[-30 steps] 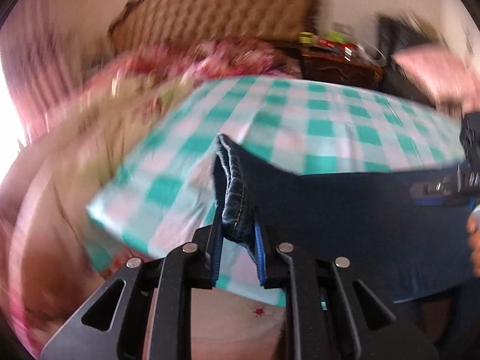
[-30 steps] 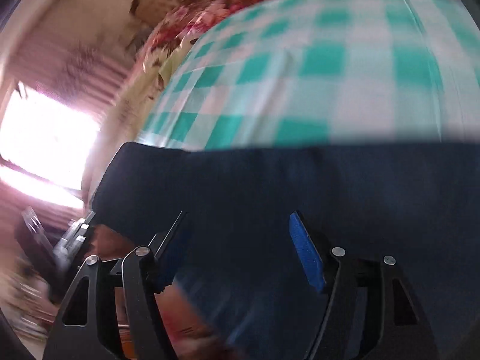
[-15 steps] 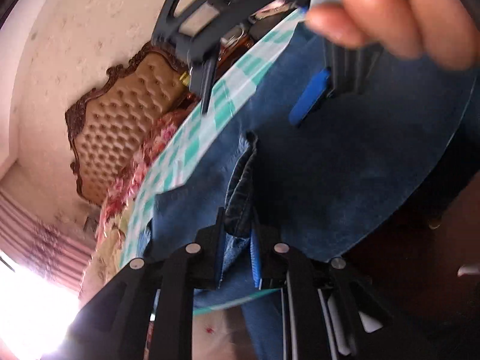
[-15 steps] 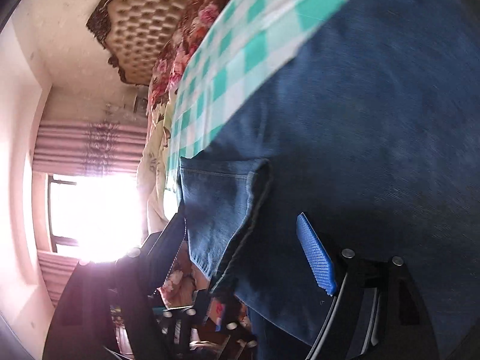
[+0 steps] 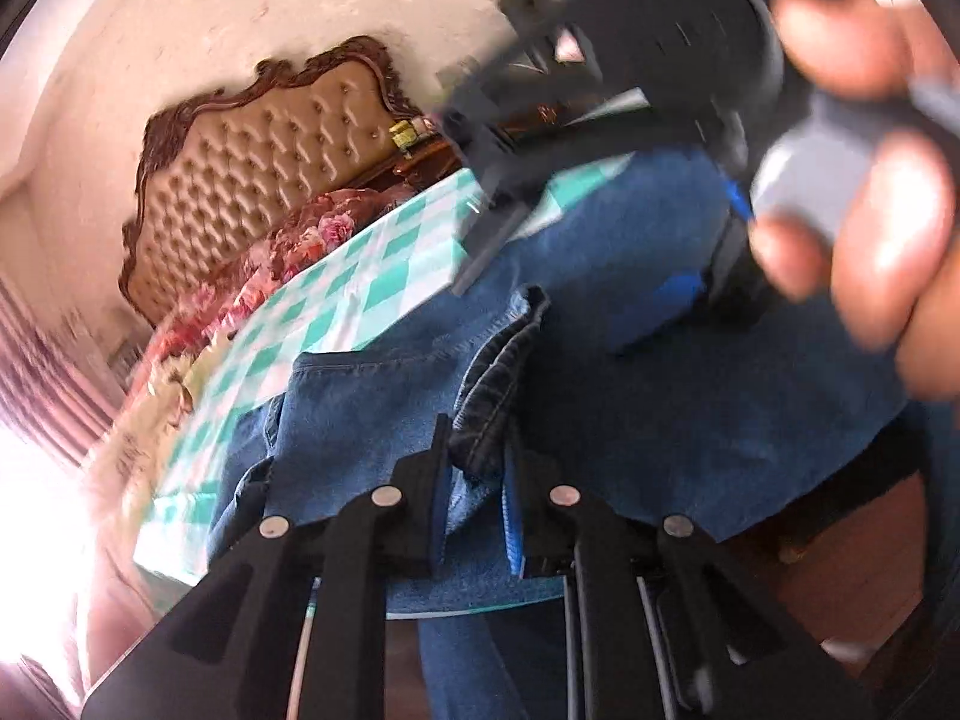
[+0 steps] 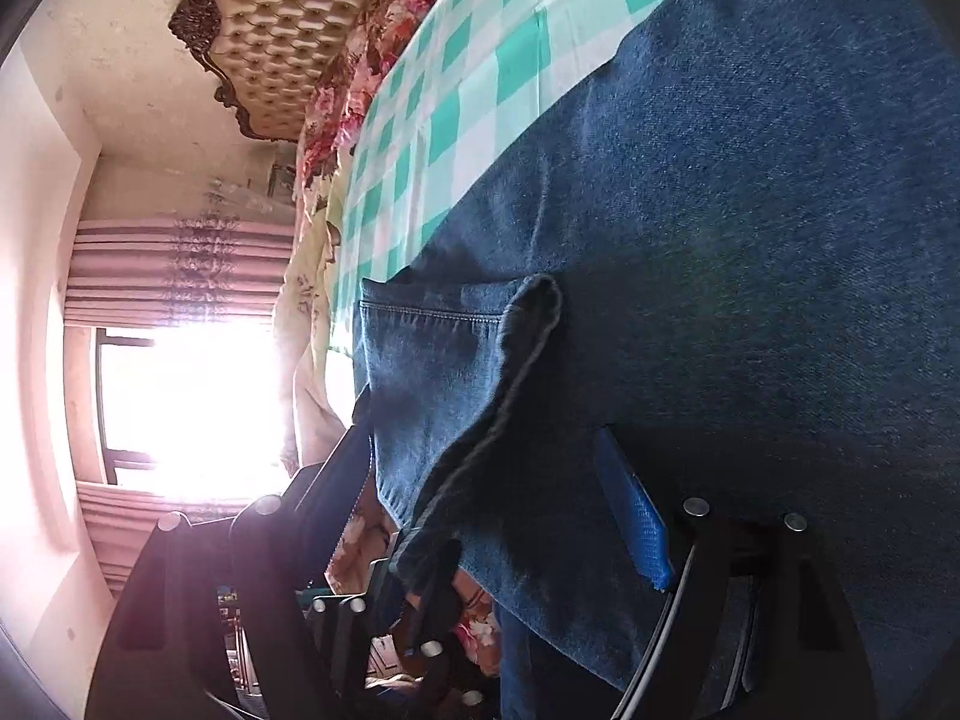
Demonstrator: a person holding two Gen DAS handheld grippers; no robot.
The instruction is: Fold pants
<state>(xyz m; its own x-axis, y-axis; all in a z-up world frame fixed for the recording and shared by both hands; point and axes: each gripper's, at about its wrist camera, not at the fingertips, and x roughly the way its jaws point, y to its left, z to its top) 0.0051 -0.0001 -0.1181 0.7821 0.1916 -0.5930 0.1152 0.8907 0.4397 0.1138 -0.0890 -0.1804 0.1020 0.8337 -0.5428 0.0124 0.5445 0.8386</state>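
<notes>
Two grippers work blue denim pants [image 5: 690, 420] spread over a green-and-white checked cloth [image 5: 372, 276] on a bed. Left wrist view: the left gripper [image 5: 477, 474] is clamped on a bunched hem of the pants near the cloth's near edge, its jaws having just been closing on the fabric; a second ago that hem lay flat at the cloth's edge, now it is drawn over the denim. The right gripper [image 5: 606, 228], blurred, hangs above in a hand [image 5: 870, 210]. Right wrist view: the right gripper [image 6: 498, 480], jaws apart, straddles the folded flap [image 6: 432, 372], having just been opening. A tufted headboard [image 6: 282, 24], floral bedding [image 6: 366, 66] and a bright curtained window [image 6: 180, 396] lie behind.
</notes>
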